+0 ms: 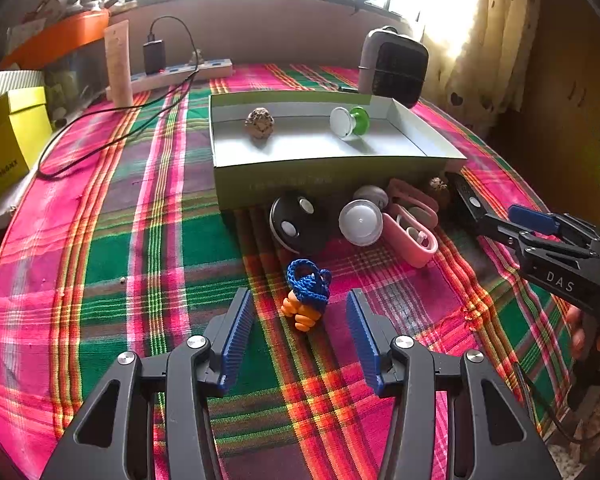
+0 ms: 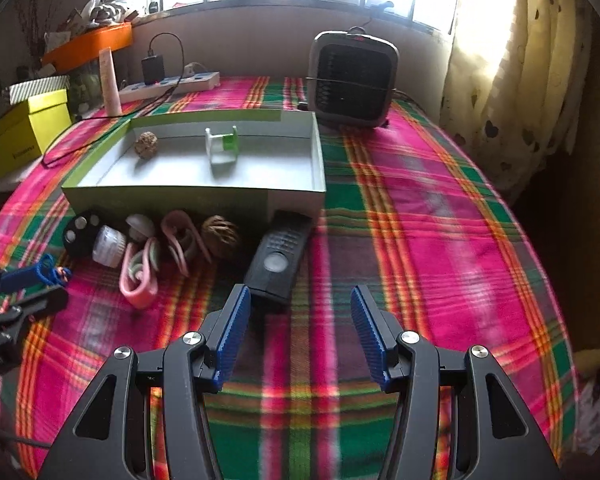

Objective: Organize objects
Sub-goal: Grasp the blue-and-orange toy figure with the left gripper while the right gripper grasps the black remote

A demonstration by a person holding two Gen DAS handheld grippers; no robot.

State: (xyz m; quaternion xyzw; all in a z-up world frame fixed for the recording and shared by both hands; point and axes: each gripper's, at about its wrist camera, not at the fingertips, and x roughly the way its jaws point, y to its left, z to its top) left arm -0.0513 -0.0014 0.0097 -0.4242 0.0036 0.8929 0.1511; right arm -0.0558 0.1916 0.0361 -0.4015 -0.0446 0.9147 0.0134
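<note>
Now both claws hang apart, empty: left claw over the blue-and-orange knit toy just before the green box, right claw nearing the black remote. Centre, lower, close gently.

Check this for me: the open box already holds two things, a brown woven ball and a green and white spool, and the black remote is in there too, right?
Not quite. The black remote lies on the tablecloth outside the box, by its front corner, as the right wrist view shows. The brown woven ball and green and white spool are inside.
</note>
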